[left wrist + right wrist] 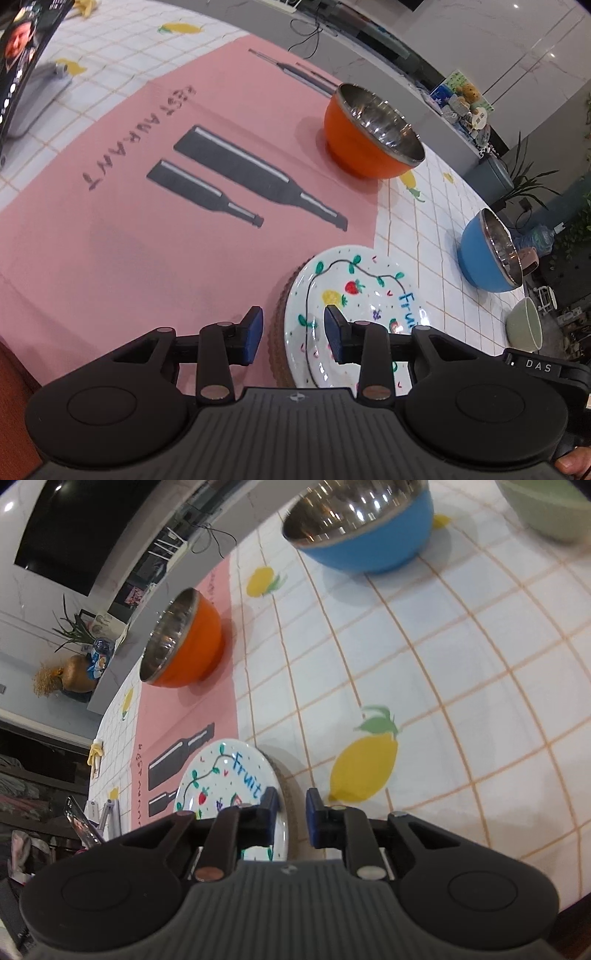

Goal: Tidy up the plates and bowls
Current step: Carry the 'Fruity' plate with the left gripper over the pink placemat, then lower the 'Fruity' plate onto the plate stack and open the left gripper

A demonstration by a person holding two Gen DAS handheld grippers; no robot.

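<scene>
both tools part open, left tool (293, 332) & right tool (291, 810) straddling rim of white painted fruit plate (354, 291) w/o gripping, so it may slip off brown ridged plate (277, 332) below.

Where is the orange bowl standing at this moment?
The orange bowl stands upright at the far corner of the pink placemat, beyond the fruit plate; the blue bowl stands apart on the checked cloth.

A home dining area; lemon-print tablecloth (424, 657) beyond the jaws; potted plant (524, 181) and marble-look wall (498, 44) further off.
</scene>
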